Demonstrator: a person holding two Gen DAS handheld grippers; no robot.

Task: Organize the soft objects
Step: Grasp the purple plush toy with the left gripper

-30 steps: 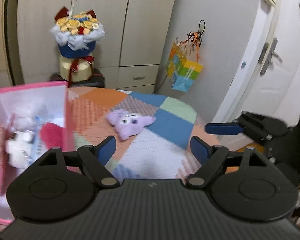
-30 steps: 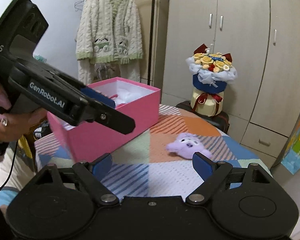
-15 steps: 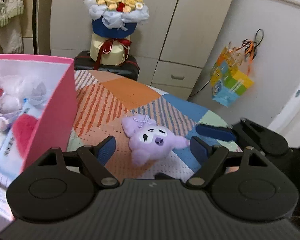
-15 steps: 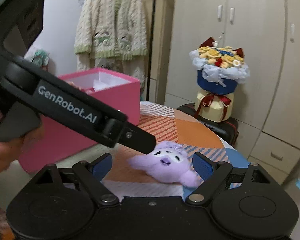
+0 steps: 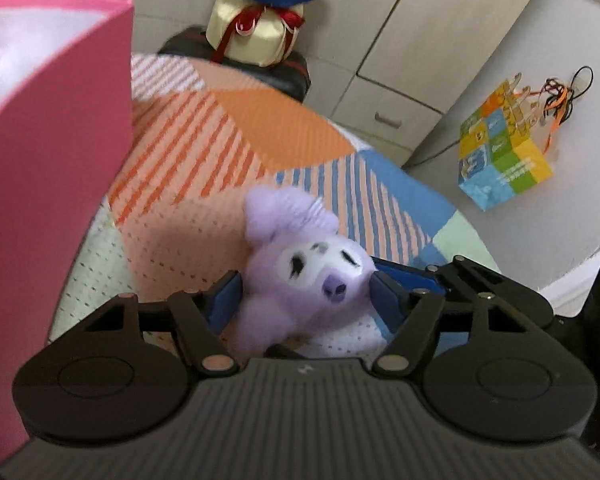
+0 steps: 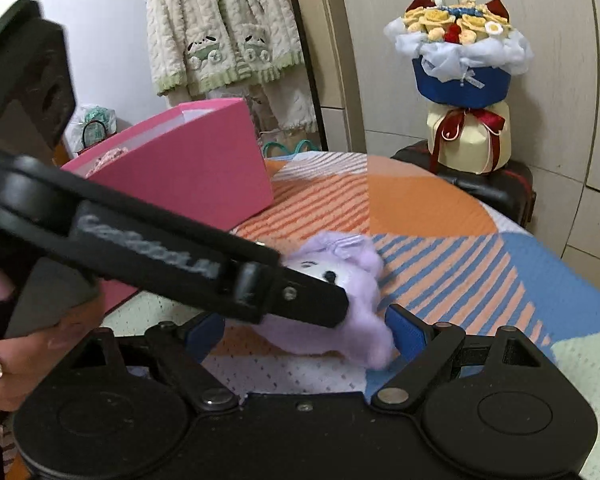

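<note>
The small purple plush toy [image 5: 300, 276] is being closed on by the left hand-held gripper [image 5: 304, 292]; the spread right hand-held gripper [image 6: 306, 332] crowds it, so a collision is risked.

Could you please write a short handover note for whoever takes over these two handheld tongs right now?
Left tongs: closing around the fluffy purple plush toy, blue pads at its sides.
Right tongs: open, the toy's lower end between them, no grip.
The toy lies on the patchwork quilted cover, beside the open pink cardboard box.
Done: some soft items already in the box.
Left: grip the toy, lift it, put it in the box.
</note>
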